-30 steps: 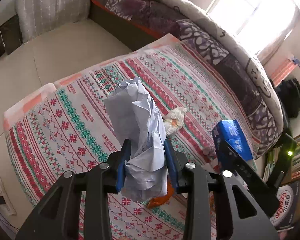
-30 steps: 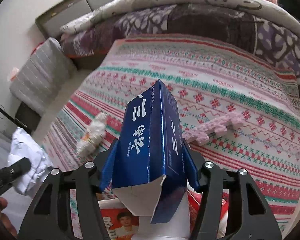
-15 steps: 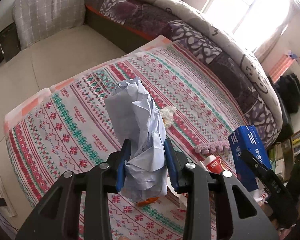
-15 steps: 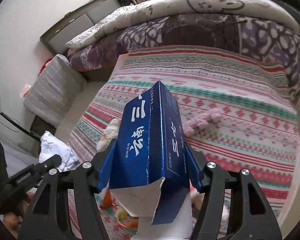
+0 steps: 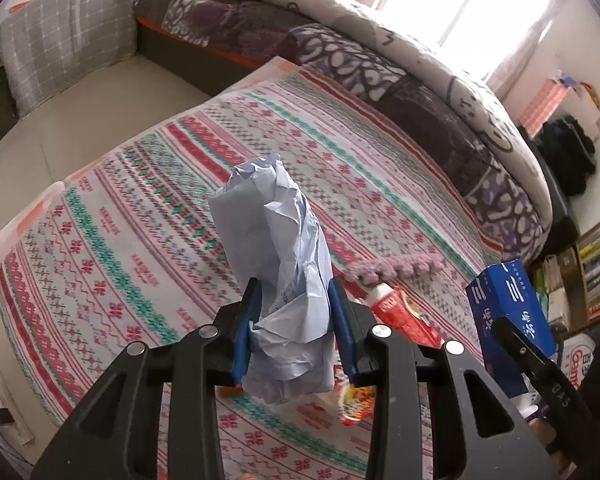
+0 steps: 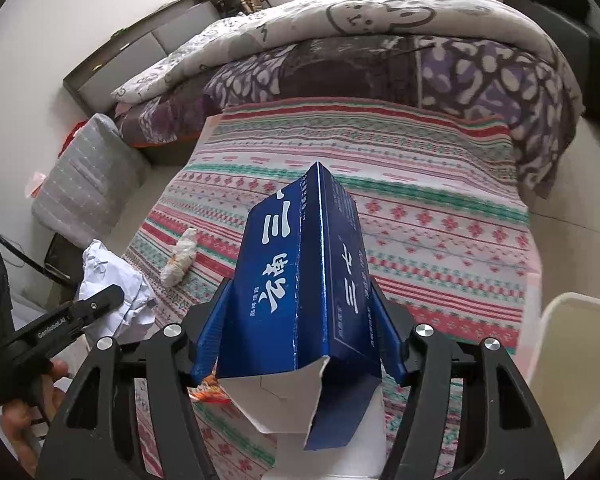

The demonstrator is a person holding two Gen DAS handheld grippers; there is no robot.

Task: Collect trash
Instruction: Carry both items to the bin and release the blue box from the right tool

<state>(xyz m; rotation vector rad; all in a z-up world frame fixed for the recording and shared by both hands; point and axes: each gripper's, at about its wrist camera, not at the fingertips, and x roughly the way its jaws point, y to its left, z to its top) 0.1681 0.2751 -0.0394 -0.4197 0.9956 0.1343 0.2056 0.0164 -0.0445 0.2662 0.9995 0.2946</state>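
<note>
My left gripper (image 5: 296,320) is shut on a crumpled ball of pale blue paper (image 5: 276,256) and holds it above the patterned mat (image 5: 140,240). My right gripper (image 6: 300,328) is shut on an opened dark blue carton (image 6: 300,280) with white characters, also held above the mat (image 6: 420,200). The carton shows at the right of the left wrist view (image 5: 508,312), and the paper at the left of the right wrist view (image 6: 112,284). On the mat lie a red and white tube (image 5: 404,312), a colourful wrapper (image 5: 352,400) and a white crumpled wad (image 6: 180,256).
A pink knitted strip (image 5: 392,268) lies on the mat. A bed with a purple and white quilt (image 6: 380,40) runs behind it. A white bin rim (image 6: 572,360) stands at the right. A grey cushion (image 5: 68,48) is far left, bookshelves (image 5: 596,264) far right.
Both grippers have lifted and drawn back from the mat with their loads still gripped. The white bin has come into the right wrist view.
</note>
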